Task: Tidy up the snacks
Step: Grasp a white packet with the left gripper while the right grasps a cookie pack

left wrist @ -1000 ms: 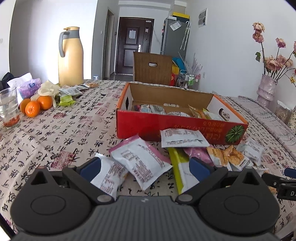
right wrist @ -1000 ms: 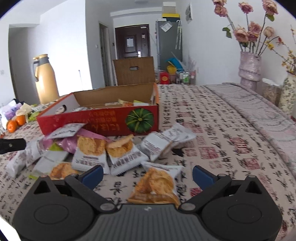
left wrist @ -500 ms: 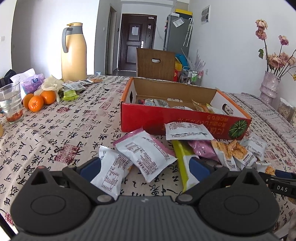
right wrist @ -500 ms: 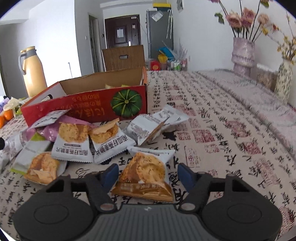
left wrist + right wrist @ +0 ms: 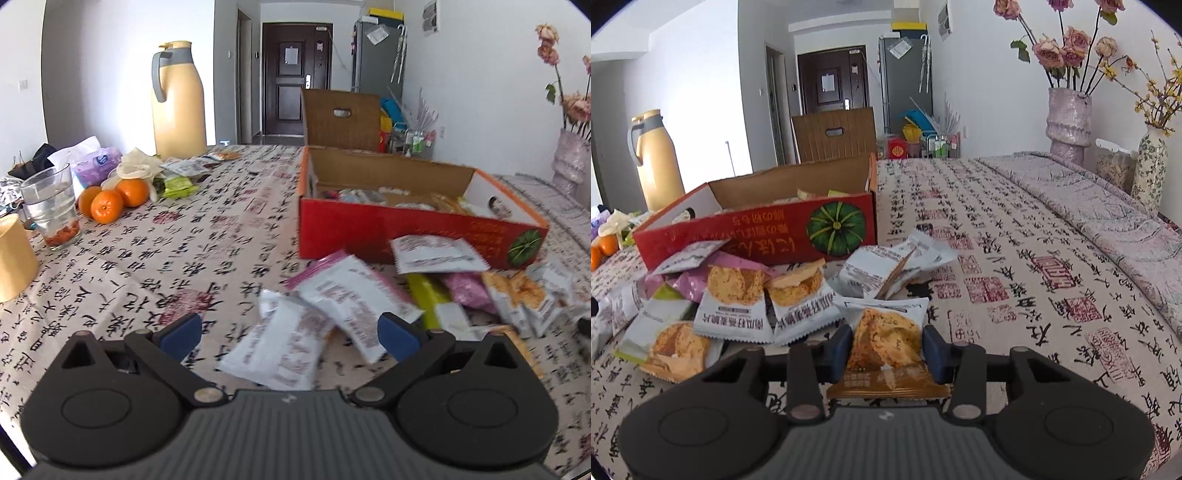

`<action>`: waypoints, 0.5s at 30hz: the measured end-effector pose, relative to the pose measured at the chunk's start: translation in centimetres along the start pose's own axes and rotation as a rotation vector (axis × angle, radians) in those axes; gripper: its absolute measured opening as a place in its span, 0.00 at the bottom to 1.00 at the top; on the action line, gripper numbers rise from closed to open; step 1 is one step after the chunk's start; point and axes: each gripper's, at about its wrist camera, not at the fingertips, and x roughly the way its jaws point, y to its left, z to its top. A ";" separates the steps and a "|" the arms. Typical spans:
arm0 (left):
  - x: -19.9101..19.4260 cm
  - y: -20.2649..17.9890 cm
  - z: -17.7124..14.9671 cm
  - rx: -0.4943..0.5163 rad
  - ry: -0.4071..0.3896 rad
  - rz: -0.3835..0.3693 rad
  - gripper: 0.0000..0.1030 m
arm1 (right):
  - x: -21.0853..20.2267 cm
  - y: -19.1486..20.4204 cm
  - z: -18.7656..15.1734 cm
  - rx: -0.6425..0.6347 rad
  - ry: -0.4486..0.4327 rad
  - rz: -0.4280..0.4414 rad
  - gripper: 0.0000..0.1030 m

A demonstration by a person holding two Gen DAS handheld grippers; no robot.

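- Right gripper (image 5: 886,349): fingers, wide apart a second ago, now pinch the cracker packet (image 5: 884,345) at the near edge of the snack pile; grasp looks secured.
- Left gripper (image 5: 290,334): fingers spread, nothing held, over a white packet (image 5: 284,347).
- Red box (image 5: 757,236) lies beyond; loose packets crowd its front wall.

The right gripper (image 5: 886,350) closed from wide open until its pads pressed both sides of the orange cracker packet (image 5: 884,345). The left gripper (image 5: 290,334) swung leftward, bringing the glass (image 5: 51,206) into view.
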 end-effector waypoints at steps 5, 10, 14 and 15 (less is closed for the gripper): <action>1.8 0.5 -0.4 0.024 0.040 0.021 1.00 | -0.2 -0.2 0.2 0.008 -0.013 -0.010 0.40; 3.3 0.6 -0.5 0.007 0.081 0.008 0.94 | 0.2 -0.3 0.2 0.013 -0.004 -0.016 0.40; 4.0 0.4 -0.6 0.012 0.103 -0.008 0.86 | 0.4 -0.3 0.2 0.013 0.000 -0.015 0.40; 4.1 0.3 -0.6 0.013 0.104 -0.011 0.85 | 0.5 -0.3 0.2 0.014 0.001 -0.015 0.40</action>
